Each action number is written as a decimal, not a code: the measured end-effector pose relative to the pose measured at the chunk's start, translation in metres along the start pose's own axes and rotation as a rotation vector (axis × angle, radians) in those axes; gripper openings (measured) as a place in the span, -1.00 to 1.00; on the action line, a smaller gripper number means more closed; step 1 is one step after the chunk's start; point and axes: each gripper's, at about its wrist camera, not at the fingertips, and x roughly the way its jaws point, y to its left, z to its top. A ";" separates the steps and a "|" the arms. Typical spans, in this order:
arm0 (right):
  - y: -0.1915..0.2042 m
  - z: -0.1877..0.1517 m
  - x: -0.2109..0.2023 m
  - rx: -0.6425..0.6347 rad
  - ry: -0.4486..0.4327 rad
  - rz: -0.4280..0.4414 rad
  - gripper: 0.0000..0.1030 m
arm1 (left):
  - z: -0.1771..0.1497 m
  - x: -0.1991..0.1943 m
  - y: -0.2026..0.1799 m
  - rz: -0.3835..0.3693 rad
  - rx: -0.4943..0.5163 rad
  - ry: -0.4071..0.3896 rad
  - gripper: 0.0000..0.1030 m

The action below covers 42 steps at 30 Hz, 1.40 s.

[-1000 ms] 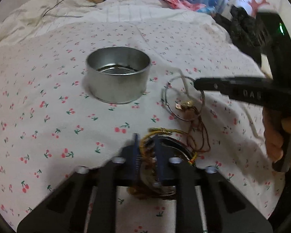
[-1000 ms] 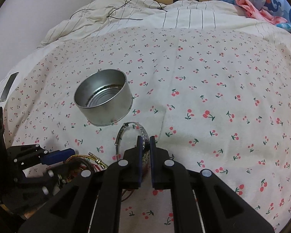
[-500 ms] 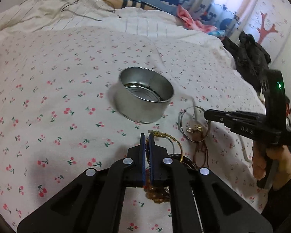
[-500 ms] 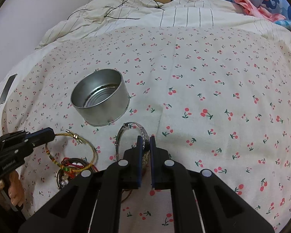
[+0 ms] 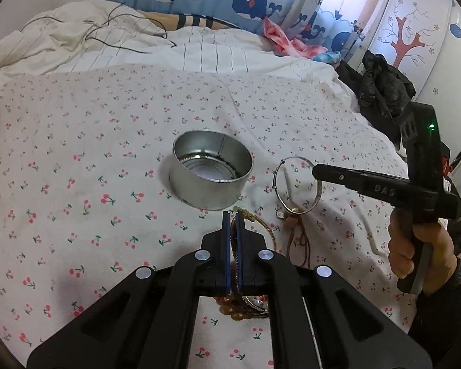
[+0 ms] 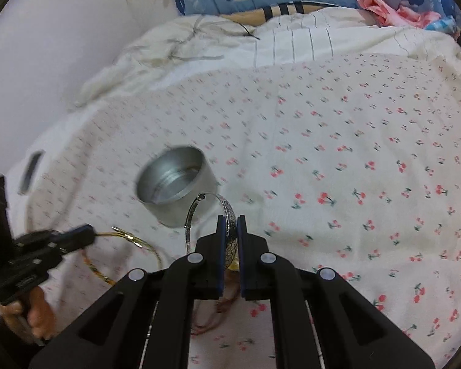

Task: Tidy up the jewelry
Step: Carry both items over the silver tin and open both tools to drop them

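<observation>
A round silver tin (image 5: 211, 172) stands open on the cherry-print bed sheet; it also shows in the right wrist view (image 6: 175, 184). My left gripper (image 5: 233, 216) is shut on a gold cord bracelet (image 5: 262, 226), lifted just in front of the tin. More beads and bracelets (image 5: 246, 306) hang or lie under its fingers. My right gripper (image 6: 230, 220) is shut on a silver bangle (image 6: 199, 215) and holds it up, right of the tin. In the left wrist view the bangle (image 5: 295, 184) hangs from the right gripper (image 5: 318, 173).
A brown cord necklace (image 5: 298, 240) lies on the sheet below the bangle. A black jacket (image 5: 381, 92) lies at the bed's right edge. A crumpled white duvet with a black cable (image 5: 123, 30) is at the back. A dark phone (image 6: 30, 170) lies at the left.
Both grippers have risen with their pieces. The gold bracelet has come up off the pile and the silver bangle has lifted off the sheet, closer to the tin.
</observation>
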 end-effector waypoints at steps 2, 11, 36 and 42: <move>-0.001 0.002 -0.006 0.014 -0.020 0.039 -0.84 | 0.007 -0.007 -0.001 0.003 0.004 -0.017 -0.95; -0.010 0.013 -0.017 0.119 -0.097 0.182 -0.84 | 0.053 -0.025 -0.006 0.004 0.022 -0.106 -0.95; 0.026 0.043 0.046 0.096 -0.042 0.041 -0.84 | 0.084 0.049 0.035 0.183 -0.022 -0.044 0.39; 0.055 0.046 0.069 0.026 -0.015 0.019 -0.83 | 0.088 0.033 0.047 0.218 -0.051 -0.084 0.54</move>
